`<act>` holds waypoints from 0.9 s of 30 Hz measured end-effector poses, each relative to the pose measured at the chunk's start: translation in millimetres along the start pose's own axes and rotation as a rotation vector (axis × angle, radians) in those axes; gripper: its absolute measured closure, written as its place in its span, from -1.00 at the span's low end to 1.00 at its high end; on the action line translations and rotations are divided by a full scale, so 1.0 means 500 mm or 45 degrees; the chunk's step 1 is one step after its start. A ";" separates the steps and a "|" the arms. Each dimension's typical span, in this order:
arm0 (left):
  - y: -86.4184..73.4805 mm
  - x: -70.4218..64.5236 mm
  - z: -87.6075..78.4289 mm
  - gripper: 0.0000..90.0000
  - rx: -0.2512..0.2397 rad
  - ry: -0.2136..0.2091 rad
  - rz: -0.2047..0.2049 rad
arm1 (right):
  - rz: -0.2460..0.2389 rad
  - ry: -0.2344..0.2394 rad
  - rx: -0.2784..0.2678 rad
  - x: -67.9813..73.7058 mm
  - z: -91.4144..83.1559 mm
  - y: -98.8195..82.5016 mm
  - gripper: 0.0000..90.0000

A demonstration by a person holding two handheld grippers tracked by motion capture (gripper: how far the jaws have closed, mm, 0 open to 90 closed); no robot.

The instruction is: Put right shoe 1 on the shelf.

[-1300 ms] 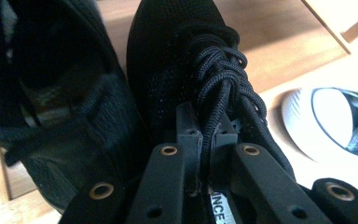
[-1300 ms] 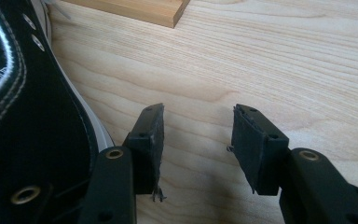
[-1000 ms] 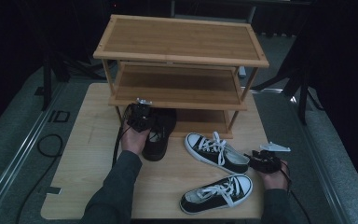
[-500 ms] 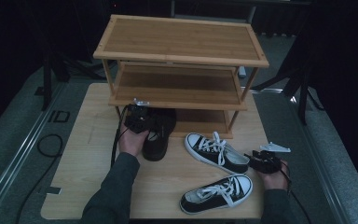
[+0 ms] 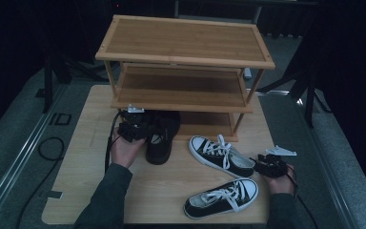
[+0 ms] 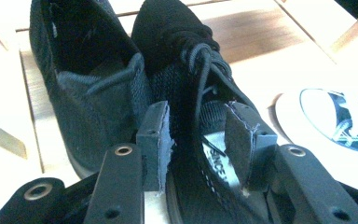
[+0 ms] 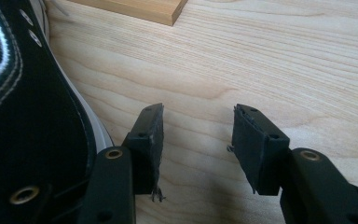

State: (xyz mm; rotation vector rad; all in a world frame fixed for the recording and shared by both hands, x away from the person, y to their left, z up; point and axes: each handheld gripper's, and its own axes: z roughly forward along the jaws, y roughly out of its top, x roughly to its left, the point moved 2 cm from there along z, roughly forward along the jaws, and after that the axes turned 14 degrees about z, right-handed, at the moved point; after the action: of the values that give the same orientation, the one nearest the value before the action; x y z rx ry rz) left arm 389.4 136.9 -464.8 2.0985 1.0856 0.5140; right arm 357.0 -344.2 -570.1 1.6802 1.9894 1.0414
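Left gripper [image 6: 198, 135]: jaws just opened, straddling black shoe's [image 6: 191, 93] collar (contact seemingly released).
Right gripper [image 7: 198, 140]: spread, nothing between.

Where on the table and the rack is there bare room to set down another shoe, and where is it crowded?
Free: the rack's top shelf and middle shelf, and the table left of the person's left forearm. Crowded: the front right, where two white-laced sneakers lie by the right gripper, and the bottom shelf's left end, where the black shoes sit by the left gripper.

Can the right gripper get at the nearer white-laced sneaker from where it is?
Probably yes: the right gripper is open, with bare table between it and the sneaker.
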 end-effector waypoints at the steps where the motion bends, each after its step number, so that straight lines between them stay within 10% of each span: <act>1: -0.001 -0.001 -0.005 0.34 -0.004 -0.003 0.003 | -0.001 0.000 0.000 0.000 0.000 0.000 0.18; 16: -0.040 -0.023 -0.074 0.97 0.022 -0.035 0.102 | -0.001 -0.001 -0.003 0.000 0.000 0.000 0.19; 27: -0.083 -0.043 -0.070 0.99 0.070 -0.068 0.127 | -0.004 -0.002 -0.001 0.000 0.000 0.000 0.19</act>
State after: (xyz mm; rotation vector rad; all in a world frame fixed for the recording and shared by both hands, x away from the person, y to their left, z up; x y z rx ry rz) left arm 333.0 150.2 -472.6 2.2103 0.9794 0.4778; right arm 356.9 -344.0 -570.3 1.6763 1.9898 1.0390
